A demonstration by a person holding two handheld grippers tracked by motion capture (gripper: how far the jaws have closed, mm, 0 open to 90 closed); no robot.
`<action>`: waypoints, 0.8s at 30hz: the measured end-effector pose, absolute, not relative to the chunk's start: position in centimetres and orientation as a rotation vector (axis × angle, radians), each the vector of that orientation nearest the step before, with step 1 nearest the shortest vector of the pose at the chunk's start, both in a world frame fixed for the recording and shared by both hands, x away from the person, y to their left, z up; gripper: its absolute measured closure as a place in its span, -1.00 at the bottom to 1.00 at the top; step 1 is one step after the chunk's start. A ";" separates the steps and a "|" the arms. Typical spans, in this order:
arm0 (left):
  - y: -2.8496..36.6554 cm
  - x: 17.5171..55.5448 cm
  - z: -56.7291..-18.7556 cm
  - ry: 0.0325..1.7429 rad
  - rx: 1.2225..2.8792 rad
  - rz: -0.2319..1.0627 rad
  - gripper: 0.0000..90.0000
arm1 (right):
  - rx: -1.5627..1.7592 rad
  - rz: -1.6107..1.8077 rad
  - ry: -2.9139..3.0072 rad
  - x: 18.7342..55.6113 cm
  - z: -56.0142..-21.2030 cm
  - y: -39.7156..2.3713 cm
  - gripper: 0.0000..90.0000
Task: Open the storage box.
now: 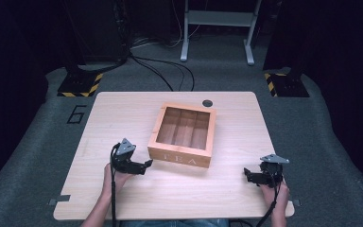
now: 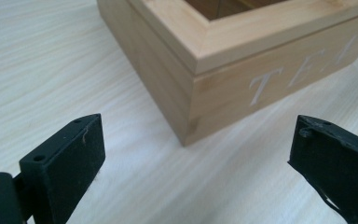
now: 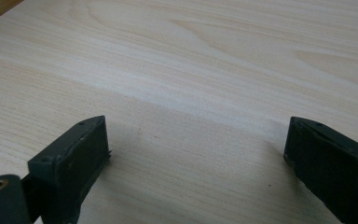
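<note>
A square wooden tea box with a window lid sits shut in the middle of the table; white letters mark its front. In the left gripper view the box's near corner stands just beyond the jaws. My left gripper hovers low at the box's front left corner, open, with nothing between its fingers. My right gripper rests near the table's front right, open and empty, its jaws pointing left over bare wood.
The light wooden table has a small dark round hole behind the box. Grey carpet surrounds the table. A metal stand and black cables lie on the floor beyond.
</note>
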State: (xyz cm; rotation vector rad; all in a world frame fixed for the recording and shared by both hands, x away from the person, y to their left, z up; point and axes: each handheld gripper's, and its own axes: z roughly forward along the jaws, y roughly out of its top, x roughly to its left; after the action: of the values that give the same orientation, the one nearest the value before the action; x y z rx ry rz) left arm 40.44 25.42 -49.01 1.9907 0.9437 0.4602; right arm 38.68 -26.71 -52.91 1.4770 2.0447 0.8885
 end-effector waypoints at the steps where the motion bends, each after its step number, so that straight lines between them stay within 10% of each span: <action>1: 25.7 40.1 -49.0 0.955 1.986 0.471 -0.93 | 1.475 0.887 2.046 38.7 -52.9 -26.7 -0.87; 24: 33.0 35.2 -51.5 1.275 2.010 0.577 -1.00 | 1.475 0.886 2.046 38.7 -52.9 -26.7 -0.87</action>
State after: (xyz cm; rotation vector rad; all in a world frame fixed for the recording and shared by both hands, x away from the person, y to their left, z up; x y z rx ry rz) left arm 35.19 33.04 -51.48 2.0098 1.2752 0.5774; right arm 38.67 -26.73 -52.91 1.4754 2.0459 0.8863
